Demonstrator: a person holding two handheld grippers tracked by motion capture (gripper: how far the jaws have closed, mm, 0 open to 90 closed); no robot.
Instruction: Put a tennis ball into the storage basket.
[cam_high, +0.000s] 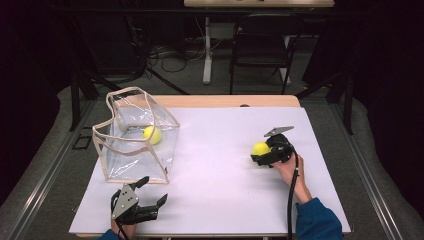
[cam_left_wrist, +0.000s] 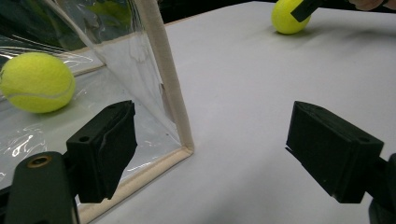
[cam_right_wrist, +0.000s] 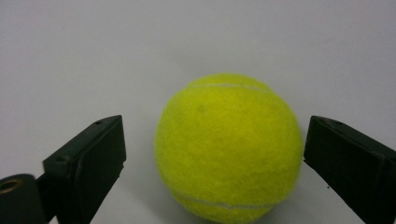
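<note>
A yellow tennis ball (cam_high: 260, 148) lies on the white table top (cam_high: 215, 180) at the right. My right gripper (cam_high: 260, 151) is open with a jaw on each side of this ball (cam_right_wrist: 227, 147); in the right gripper view (cam_right_wrist: 215, 154) a narrow gap shows on both sides. A second tennis ball (cam_high: 151, 134) sits inside a clear plastic bag with beige trim (cam_high: 120, 157) at the left. My left gripper (cam_high: 154, 190) rests open near the table's front edge, just in front of the bag's corner (cam_left_wrist: 170, 88), with nothing between its jaws (cam_left_wrist: 210, 149). Through the bag wall shows the ball inside (cam_left_wrist: 36, 81).
The bag stands upright with its mouth open at the top and its handles up. Beyond the far table edge are a dark chair (cam_high: 260, 45), a white desk leg (cam_high: 207, 50) and cables on the floor (cam_high: 170, 57). A black cable (cam_high: 291, 195) trails from my right gripper.
</note>
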